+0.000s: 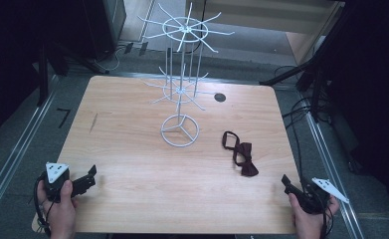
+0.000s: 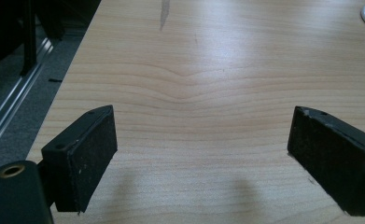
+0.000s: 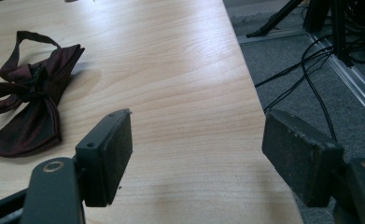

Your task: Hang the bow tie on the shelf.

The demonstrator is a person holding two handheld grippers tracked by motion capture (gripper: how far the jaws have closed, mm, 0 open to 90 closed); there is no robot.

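Bow tie (image 1: 241, 153) on desk (image 1: 132, 149) near wire rack (image 1: 181, 74), left gripper (image 2: 201, 154) and right gripper (image 3: 196, 154) fingers wide, empty.

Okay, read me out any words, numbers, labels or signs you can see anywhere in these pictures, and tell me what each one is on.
"7": a dark mark that reads like this digit, on the grey floor left of the table.
No other text can be read: none on the white wire rack, the dark red bow tie, the left claw or the right claw.
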